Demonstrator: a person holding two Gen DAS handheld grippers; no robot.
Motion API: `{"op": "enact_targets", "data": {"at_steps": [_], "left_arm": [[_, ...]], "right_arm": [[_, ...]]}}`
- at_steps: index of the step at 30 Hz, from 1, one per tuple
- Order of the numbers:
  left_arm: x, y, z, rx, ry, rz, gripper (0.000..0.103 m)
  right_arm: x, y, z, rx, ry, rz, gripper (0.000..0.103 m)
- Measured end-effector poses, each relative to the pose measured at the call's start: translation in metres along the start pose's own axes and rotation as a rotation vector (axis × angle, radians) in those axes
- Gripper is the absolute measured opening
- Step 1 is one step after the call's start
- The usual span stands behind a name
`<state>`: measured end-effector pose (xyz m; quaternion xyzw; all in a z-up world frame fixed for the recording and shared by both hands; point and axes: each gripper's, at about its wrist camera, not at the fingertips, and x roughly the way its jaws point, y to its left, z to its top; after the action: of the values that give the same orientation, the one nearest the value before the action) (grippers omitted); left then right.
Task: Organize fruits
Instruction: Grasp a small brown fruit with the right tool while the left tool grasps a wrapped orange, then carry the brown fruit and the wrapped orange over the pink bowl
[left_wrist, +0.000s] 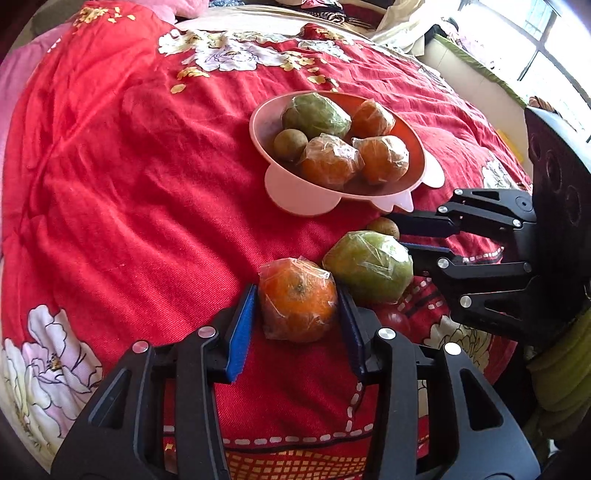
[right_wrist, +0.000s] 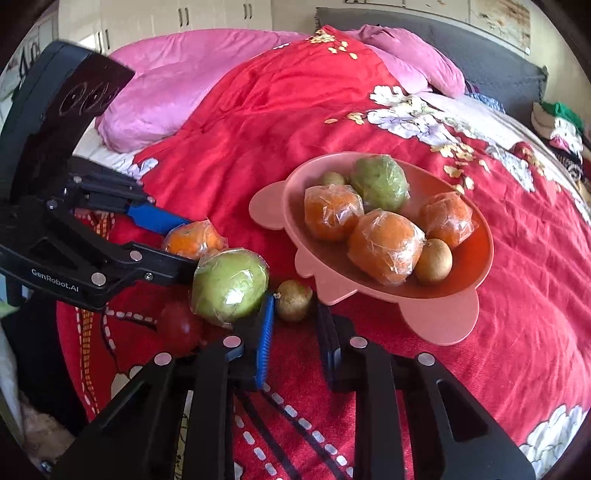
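Left fingers (left_wrist: 295, 306) bracket the wrapped orange (left_wrist: 297, 302) on the bed, pads touching, grip unconfirmed. Right fingers (right_wrist: 295, 317) apart around the small brown fruit (right_wrist: 294, 300). Risks: slick wrap slipping; nudging the green fruit (right_wrist: 229, 285); soft quilt tilting the pink bowl (right_wrist: 480, 258).

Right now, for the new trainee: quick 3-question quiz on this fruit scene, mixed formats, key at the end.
1. True or false: the left gripper has its fingers on either side of a wrapped orange.
2. How many wrapped oranges lie in the pink bowl? A) two B) three C) five
3. Fill in: the right gripper points at a small brown fruit lying on the red ____.

Key: 1 true; 2 B; 3 bedspread.
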<state>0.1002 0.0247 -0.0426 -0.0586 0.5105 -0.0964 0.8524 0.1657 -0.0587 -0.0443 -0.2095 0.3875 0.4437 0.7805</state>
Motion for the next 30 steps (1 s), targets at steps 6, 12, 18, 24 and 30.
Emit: {"op": "enact_targets", "data": {"at_steps": [6,12,18,24,30], "left_arm": [[-0.006,-0.001,-0.001,-0.014,-0.016,-0.011,0.033],[-0.016,-0.001,0.001,-0.031,-0.036,-0.029,0.033],[-0.026,-0.002,0.009,-0.036,-0.062,-0.035,0.033],[-0.033,-0.005,0.021,-0.033,-0.085,-0.028,0.033],[-0.035,-0.01,0.034,-0.022,-0.1,-0.03,0.033]], "right_arm": [[-0.015,-0.004,-0.007,0.09,-0.033,0.026,0.021],[-0.04,-0.01,-0.015,0.173,-0.072,-0.003,0.021],[-0.06,-0.02,-0.013,0.204,-0.108,-0.045,0.021],[-0.072,-0.027,-0.01,0.218,-0.127,-0.075,0.021],[-0.078,-0.032,-0.008,0.225,-0.143,-0.092,0.021]]}}
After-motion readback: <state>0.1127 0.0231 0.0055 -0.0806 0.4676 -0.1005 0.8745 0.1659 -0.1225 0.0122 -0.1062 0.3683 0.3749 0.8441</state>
